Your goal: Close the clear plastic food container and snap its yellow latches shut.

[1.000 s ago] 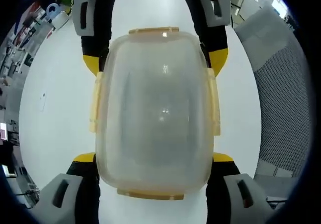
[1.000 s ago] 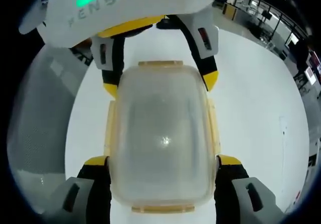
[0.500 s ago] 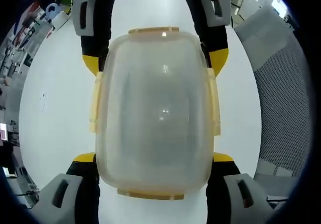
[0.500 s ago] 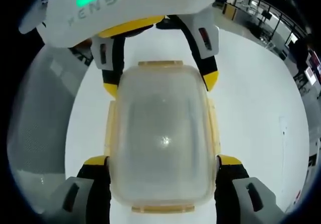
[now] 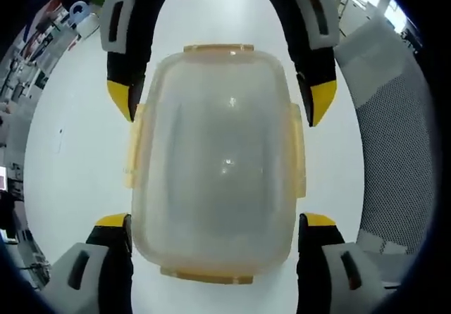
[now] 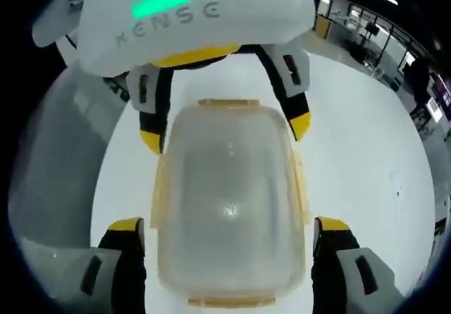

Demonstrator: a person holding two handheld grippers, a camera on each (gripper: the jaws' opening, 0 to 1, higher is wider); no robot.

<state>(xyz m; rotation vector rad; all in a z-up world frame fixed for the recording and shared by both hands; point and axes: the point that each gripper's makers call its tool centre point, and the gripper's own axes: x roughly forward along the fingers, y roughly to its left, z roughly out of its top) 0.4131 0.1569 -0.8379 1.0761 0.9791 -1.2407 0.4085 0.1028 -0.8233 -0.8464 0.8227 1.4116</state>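
Both cameras look steeply down from close above onto the same closed clear container (image 5: 217, 166) on a white table (image 5: 70, 152), from opposite ends. The left gripper view looks along its own jaws, which rise from the bottom edge, and meets the right gripper (image 5: 220, 103) coming in from the top. The right gripper view (image 6: 229, 194) is the mirror case, with the left gripper (image 6: 225, 131) entering from the top. Container and table are the shared ground.
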